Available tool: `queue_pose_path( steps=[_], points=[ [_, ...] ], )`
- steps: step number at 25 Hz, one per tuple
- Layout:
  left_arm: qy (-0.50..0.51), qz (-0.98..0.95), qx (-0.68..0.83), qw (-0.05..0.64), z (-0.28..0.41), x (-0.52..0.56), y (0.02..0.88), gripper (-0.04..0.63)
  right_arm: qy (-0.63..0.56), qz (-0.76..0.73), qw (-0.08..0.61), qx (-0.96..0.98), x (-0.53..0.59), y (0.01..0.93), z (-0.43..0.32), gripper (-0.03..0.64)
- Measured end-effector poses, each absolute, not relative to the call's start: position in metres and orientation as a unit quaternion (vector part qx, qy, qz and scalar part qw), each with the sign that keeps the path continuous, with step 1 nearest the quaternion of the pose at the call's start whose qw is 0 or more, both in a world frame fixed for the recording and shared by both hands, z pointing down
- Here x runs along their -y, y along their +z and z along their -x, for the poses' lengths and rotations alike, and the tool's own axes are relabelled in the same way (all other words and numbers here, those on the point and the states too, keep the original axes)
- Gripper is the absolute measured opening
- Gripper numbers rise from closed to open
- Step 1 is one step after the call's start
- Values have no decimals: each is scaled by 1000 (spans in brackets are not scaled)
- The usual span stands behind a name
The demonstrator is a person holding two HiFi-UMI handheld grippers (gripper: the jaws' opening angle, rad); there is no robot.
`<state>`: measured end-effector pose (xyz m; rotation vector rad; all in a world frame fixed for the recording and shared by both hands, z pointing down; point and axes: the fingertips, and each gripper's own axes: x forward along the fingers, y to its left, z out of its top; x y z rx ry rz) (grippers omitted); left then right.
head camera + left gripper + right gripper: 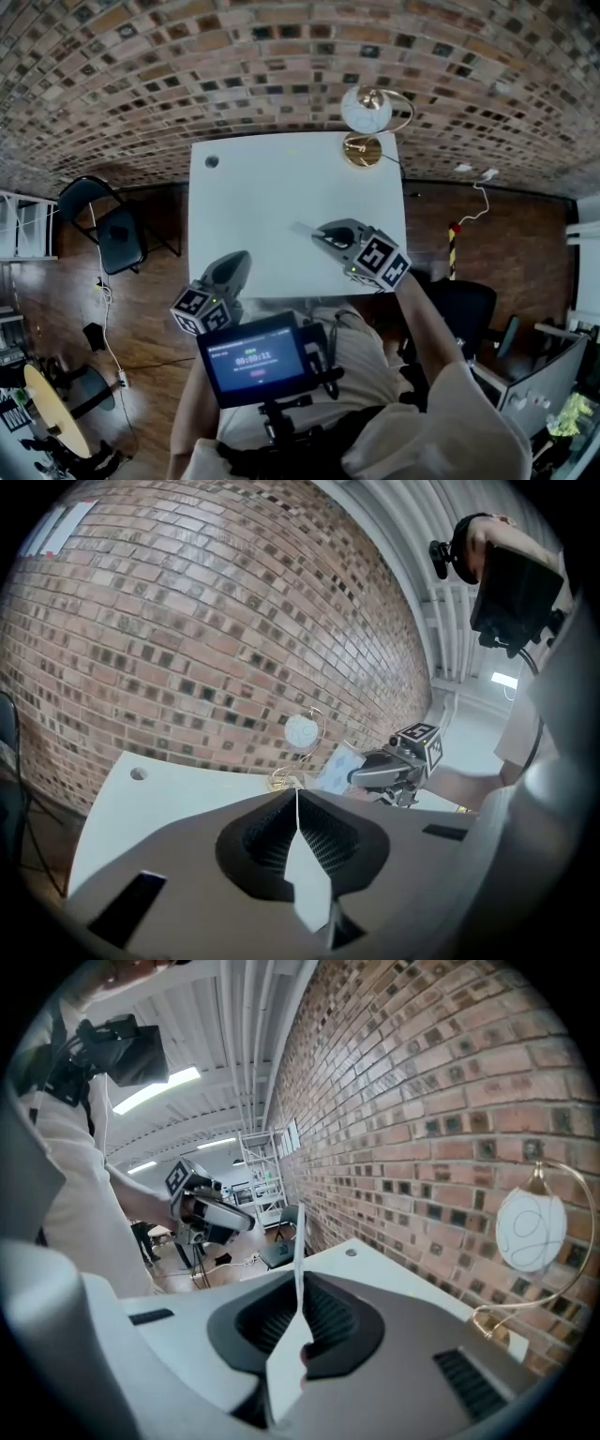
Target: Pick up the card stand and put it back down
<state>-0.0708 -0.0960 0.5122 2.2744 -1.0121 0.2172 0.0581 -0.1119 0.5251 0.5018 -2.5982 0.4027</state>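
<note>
Pickup not yet begun: right gripper clamps a card, left gripper closed, empty; next, probably open it at the card stand

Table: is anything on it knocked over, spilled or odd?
Nothing stands out. The stand with the white ball sits upright at the far corner of the table; the right gripper pinches a pale card.

white tbl | far-R corner: orb ornament on wood base; far-L: dark dot
</note>
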Motion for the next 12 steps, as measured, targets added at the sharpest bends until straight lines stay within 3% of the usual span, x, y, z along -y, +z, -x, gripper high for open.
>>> queue_pose_path(
  steps=[12],
  points=[
    [117, -854, 374, 343, 76, 76, 561, 9, 183, -170, 279, 927, 109, 606, -51, 23]
  ],
)
